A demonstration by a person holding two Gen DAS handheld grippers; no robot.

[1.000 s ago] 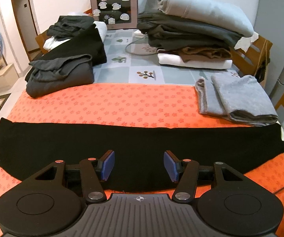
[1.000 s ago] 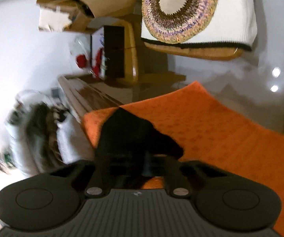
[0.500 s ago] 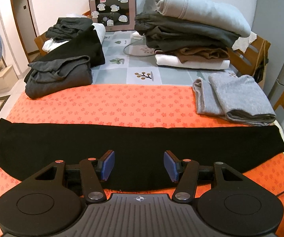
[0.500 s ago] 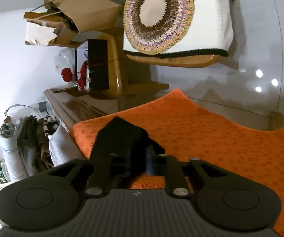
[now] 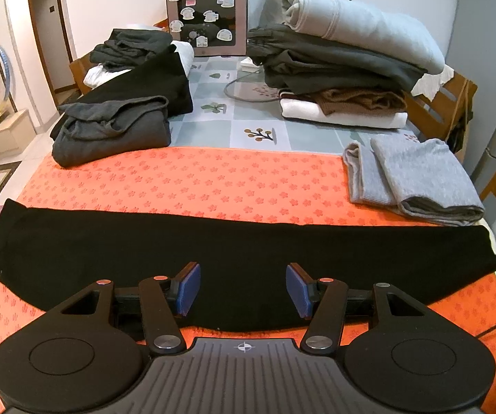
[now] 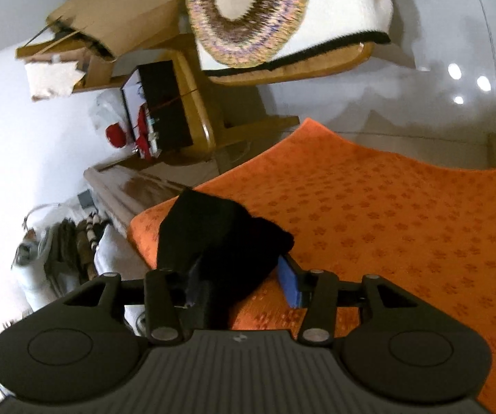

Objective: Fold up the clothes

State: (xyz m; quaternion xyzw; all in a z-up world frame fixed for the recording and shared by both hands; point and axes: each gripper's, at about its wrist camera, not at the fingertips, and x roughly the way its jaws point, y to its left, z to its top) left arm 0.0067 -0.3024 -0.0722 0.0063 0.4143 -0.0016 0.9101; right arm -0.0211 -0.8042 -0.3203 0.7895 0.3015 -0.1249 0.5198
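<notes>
A long black garment (image 5: 241,248) lies folded into a narrow strip from left to right across the orange flowered mat (image 5: 213,179). My left gripper (image 5: 243,288) hovers open over the strip's near edge, blue pads wide apart, holding nothing. In the right wrist view, one bunched end of the black garment (image 6: 213,234) rests at a corner of the mat (image 6: 386,224). My right gripper (image 6: 241,286) is open around that end. Its right blue pad (image 6: 291,286) shows bare, while cloth drapes over and hides the left finger.
Behind the mat lie a folded grey garment (image 5: 417,176), a dark grey pile (image 5: 113,127), a tall stack of folded clothes (image 5: 344,69) and a small stickered oven (image 5: 206,24). Past the mat's corner stands a wooden chair with a round cushion (image 6: 248,10).
My right gripper, shut on the garment's end before, has opened and its right pad now shows. The garment's right end has settled onto the mat. The left gripper has stayed put.
</notes>
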